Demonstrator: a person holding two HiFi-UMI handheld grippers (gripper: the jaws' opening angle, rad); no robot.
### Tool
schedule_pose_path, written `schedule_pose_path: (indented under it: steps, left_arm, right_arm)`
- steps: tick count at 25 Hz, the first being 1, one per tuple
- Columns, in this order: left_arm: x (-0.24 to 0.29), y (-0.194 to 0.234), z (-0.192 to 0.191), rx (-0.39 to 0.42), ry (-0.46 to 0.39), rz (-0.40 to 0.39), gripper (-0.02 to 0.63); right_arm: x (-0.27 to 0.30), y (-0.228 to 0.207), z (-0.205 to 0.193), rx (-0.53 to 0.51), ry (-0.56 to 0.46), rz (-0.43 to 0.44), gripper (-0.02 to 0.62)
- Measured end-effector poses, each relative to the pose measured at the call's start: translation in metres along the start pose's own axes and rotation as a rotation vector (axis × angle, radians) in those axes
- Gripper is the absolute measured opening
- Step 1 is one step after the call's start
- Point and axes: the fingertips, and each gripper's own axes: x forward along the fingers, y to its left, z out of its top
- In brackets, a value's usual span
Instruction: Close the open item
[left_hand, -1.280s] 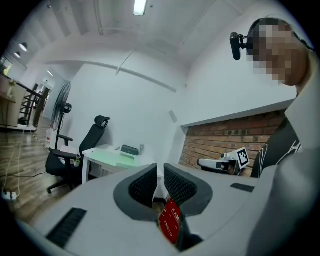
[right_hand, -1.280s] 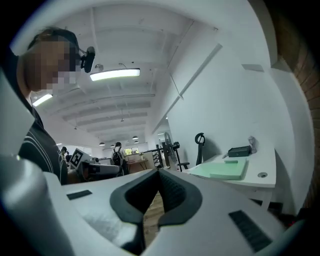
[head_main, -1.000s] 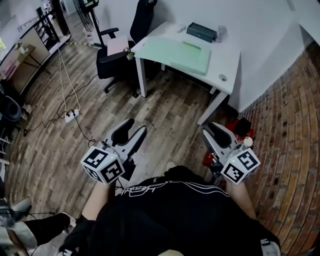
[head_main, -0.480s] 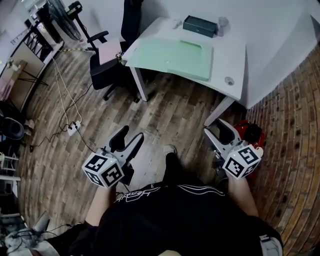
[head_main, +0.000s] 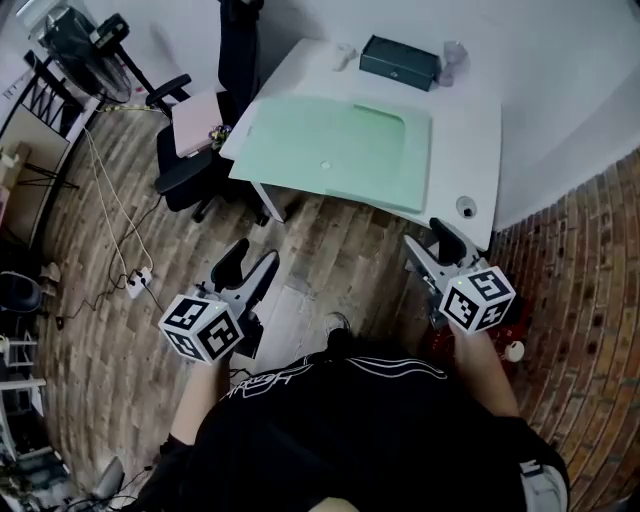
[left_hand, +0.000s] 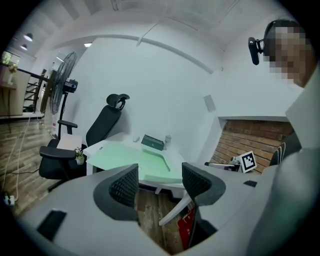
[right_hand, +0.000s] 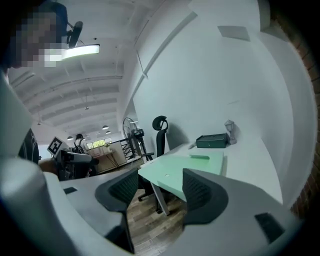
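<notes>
Dark green box (head_main: 398, 62), maybe the thing to close, sits far back on the white tabletop (head_main: 470, 120). My left claw (head_main: 257, 254) and right claw (head_main: 422, 235) have just been opening and hold nothing, so all the work is left.

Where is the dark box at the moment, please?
In the head view, the dark box sits at the far edge of the white desk, beyond the green mat.

White table (head_main: 470, 130) carries a green mat (head_main: 340, 150) and (at the back) a dark box (head_main: 399, 62).
</notes>
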Motion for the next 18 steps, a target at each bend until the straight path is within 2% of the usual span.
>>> schedule_pose_path:
  steps: [5,10,18]
  left_arm:
    - [0.049,0.029,0.024,-0.003,-0.01,0.01,0.275]
    - [0.076,0.054,0.023,0.008,0.022,0.031,0.275]
    - [0.109,0.092,0.022,0.029,0.059,0.06,0.273]
  right_arm:
    - [0.047,-0.049,0.003,0.008,0.06,-0.077,0.252]
    - [0.077,-0.082,-0.009,-0.019,0.109,-0.138,0.27]
    - [0.118,-0.125,-0.037,0.002,0.185,-0.265,0.313]
